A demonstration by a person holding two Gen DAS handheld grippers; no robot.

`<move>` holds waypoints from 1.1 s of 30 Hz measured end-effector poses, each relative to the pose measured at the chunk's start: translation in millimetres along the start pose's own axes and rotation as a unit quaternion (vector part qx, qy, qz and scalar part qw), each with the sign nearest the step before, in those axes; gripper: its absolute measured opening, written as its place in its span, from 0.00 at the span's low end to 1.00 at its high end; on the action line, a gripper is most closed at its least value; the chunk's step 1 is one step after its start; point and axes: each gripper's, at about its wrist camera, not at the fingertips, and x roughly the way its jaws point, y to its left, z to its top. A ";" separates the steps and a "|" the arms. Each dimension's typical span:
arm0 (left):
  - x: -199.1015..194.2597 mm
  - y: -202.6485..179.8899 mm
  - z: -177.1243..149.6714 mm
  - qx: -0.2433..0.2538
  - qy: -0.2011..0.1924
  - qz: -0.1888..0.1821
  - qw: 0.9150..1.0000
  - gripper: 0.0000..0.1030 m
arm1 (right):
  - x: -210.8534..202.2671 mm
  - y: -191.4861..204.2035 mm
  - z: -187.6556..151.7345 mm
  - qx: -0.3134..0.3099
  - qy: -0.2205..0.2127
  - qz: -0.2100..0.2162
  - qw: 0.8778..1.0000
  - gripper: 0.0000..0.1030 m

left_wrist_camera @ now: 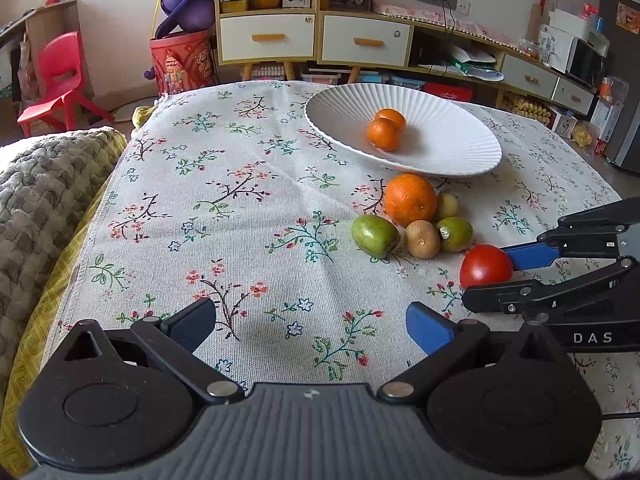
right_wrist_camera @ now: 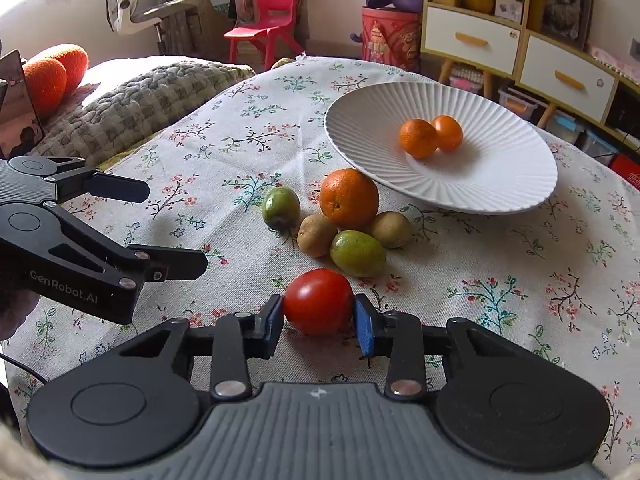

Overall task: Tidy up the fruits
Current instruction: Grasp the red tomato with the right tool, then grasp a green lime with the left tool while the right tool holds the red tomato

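A white ribbed plate (left_wrist_camera: 440, 152) (right_wrist_camera: 500, 184) holds two small oranges (left_wrist_camera: 385, 133) (right_wrist_camera: 430, 137). In front of it a big orange (left_wrist_camera: 410, 199) (right_wrist_camera: 349, 199) lies with two green fruits (left_wrist_camera: 375, 236) (right_wrist_camera: 357, 253) and two brown kiwis (left_wrist_camera: 422, 239) (right_wrist_camera: 316, 235). My right gripper (right_wrist_camera: 319, 314) (left_wrist_camera: 490, 276) is shut on a red tomato (right_wrist_camera: 319, 300) (left_wrist_camera: 485, 266) resting on the cloth. My left gripper (left_wrist_camera: 310, 326) (right_wrist_camera: 176, 226) is open and empty, left of the fruit pile.
The flowered tablecloth (left_wrist_camera: 240, 200) covers the table. A knitted blanket (left_wrist_camera: 44, 188) lies past its left edge. A red chair (left_wrist_camera: 60, 80), a red bin (left_wrist_camera: 182, 62) and cabinets (left_wrist_camera: 312, 36) stand behind the table.
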 end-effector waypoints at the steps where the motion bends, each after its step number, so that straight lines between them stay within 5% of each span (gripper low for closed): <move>1: 2.5 -0.2 0.4 0.002 -0.001 -0.003 1.000 0.89 | -1.7 -0.6 -0.4 -0.001 -0.002 -0.001 1.000 0.33; 7: 12.9 -3.0 3.0 0.013 -0.009 -0.023 1.000 0.85 | -6.4 -13.4 3.6 0.012 -0.013 -0.009 1.000 0.33; 21: 32.0 -14.8 14.5 0.040 -0.031 -0.060 0.997 0.58 | -2.0 -45.1 8.5 0.050 -0.023 -0.010 0.998 0.33; 33: 39.6 -20.0 23.1 0.032 -0.040 -0.068 0.996 0.25 | -1.2 -62.1 7.1 0.059 -0.026 -0.002 0.998 0.33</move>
